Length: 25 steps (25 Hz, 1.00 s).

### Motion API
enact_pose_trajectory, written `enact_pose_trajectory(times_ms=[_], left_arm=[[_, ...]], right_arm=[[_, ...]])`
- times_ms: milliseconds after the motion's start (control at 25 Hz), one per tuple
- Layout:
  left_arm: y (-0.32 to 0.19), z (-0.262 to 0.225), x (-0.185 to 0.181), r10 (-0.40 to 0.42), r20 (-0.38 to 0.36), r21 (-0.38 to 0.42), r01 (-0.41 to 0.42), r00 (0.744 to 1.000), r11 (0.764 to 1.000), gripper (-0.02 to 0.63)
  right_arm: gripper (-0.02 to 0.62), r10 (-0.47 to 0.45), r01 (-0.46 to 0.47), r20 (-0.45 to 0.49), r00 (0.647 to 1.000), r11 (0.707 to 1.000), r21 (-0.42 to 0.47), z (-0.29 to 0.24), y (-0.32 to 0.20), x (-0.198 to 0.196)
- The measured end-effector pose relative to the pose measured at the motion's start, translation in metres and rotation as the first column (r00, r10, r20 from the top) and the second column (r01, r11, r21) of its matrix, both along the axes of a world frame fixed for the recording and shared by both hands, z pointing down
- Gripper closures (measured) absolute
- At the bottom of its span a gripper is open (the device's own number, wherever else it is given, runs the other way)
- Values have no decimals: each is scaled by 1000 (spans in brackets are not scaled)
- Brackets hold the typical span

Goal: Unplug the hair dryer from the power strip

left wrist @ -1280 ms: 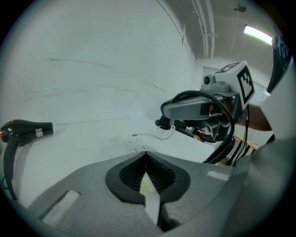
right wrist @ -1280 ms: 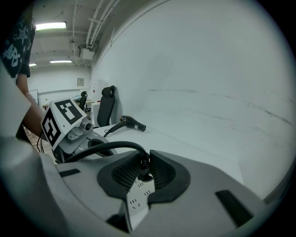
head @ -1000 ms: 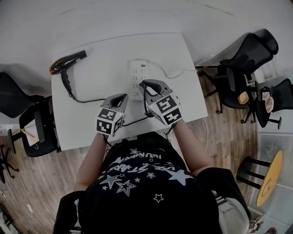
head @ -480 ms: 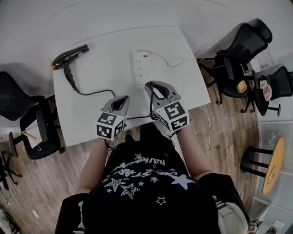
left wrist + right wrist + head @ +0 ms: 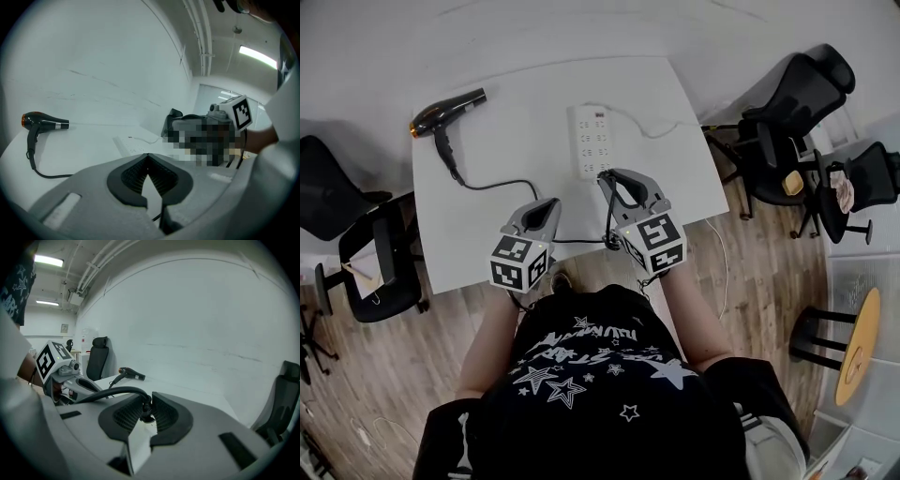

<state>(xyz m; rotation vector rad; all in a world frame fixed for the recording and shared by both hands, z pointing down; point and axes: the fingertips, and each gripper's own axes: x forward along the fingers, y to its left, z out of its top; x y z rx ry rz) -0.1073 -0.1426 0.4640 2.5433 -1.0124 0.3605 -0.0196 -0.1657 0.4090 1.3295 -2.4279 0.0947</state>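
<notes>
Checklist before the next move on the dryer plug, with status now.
1. Plug held in right gripper jaws: ok.
2. Plug clear of power strip: cannot tell, the gripper covers the strip's near end.
3. Left gripper free: ok, jaws shut, empty.
4. Cord slack on table: ok.
5. Hair dryer resting on table: ok, close to far left edge.

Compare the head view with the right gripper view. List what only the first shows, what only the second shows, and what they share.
Only the head view: the white power strip and the wooden floor. Only the right gripper view: the black plug pinched between the right tongs, and the ceiling lights. Both: the hair dryer, its cord and the left tongs.
</notes>
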Motion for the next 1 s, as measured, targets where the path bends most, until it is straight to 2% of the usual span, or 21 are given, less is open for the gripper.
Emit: enact_pose_trajectory(times_ms=[520,1000], left_arm=[[44,-12,36,-89,-14,7,89,996,996,600],[101,-21,48,-166,10,33,165,986,986,600]], right_arm=[[525,-34,33,49,998,999,28,-7,50,45],[525,-74,69,71,995,995,73,-13,101,68]])
